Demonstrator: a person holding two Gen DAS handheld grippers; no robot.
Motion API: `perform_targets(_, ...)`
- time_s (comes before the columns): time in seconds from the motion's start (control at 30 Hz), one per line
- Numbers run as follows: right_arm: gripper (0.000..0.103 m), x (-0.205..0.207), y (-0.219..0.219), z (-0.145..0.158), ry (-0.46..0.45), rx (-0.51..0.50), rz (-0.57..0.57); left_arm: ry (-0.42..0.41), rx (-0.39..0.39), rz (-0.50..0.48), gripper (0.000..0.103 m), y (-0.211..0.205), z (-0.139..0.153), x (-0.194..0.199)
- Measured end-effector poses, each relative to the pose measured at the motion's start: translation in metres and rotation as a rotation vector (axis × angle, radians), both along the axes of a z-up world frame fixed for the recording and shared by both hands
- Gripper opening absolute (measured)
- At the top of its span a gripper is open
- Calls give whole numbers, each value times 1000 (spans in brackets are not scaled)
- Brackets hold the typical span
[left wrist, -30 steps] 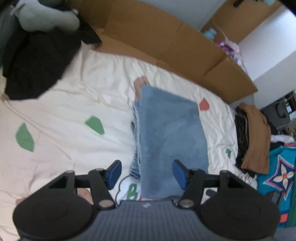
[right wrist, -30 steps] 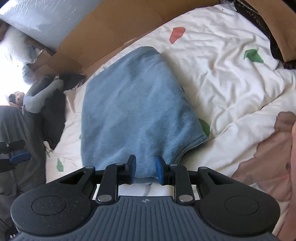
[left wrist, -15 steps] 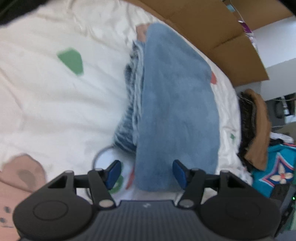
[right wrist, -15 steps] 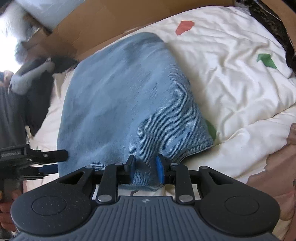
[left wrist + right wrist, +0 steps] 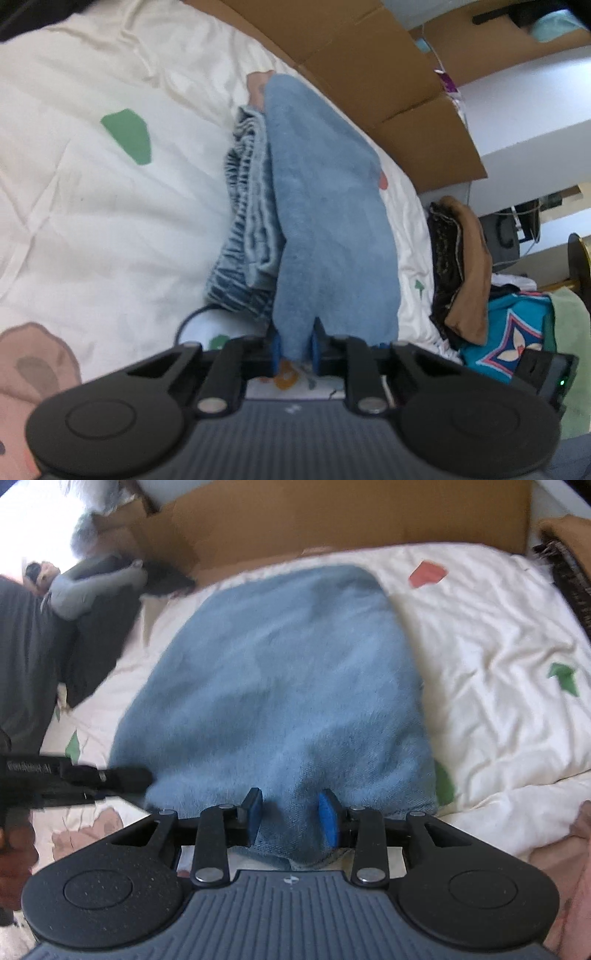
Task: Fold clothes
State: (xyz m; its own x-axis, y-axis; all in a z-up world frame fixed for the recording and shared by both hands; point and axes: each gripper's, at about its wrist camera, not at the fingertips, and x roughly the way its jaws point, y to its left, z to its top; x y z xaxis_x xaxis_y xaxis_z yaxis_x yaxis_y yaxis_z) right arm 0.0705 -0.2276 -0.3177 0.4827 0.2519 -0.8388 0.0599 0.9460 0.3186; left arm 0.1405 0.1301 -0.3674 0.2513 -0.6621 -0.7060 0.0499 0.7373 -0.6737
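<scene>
Left wrist view: my left gripper [image 5: 295,345] is pinching the near edge of the folded blue fleece garment [image 5: 325,221] lying on the cream bedsheet [image 5: 92,206]; my right gripper [image 5: 291,818] is gaping around its hem.

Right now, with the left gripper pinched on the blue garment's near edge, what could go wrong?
1. The left gripper is shut on a narrow bunch of the blue garment; pulling could slip it free or skew the fold.
2. The right gripper is open around the same hem, so any lift may be one-sided and drag the cloth.
3. The folded jeans lie partly under the garment and touch it; moving it may pull them apart.
</scene>
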Motion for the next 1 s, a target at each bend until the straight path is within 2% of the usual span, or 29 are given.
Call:
perform_targets(0.13,37,-4,9,-18,35,-27,-6,8,-9,17,17,3,-15,0)
perform_targets(0.23,37,-8,15,-20,50,-71,26,-6,1,9,22,2,-11,-1)
perform_targets(0.3,36,-9,13,-13,60,-69,31,-28,25,9,28,4,-2,0)
perform_targets(0.53,36,-9,0,20,-16,-70,23,-141,59,25,28,16,37,10)
perform_targets(0.7,23,11,-8,15,-47,-50,0,-215,32,11,28,3,57,29)
perform_targets(0.77,21,18,-12,10,-51,-31,-19,-223,30,-5,28,-7,57,38)
perform_targets(0.83,21,26,-16,6,-56,-12,-38,-213,65,-27,28,-19,51,45)
perform_targets(0.9,22,26,-15,-4,-37,-30,-30,-187,117,-56,27,-29,41,51)
perform_targets(1.0,20,21,-14,-17,-5,-55,-5,-162,146,-71,20,-35,27,56)
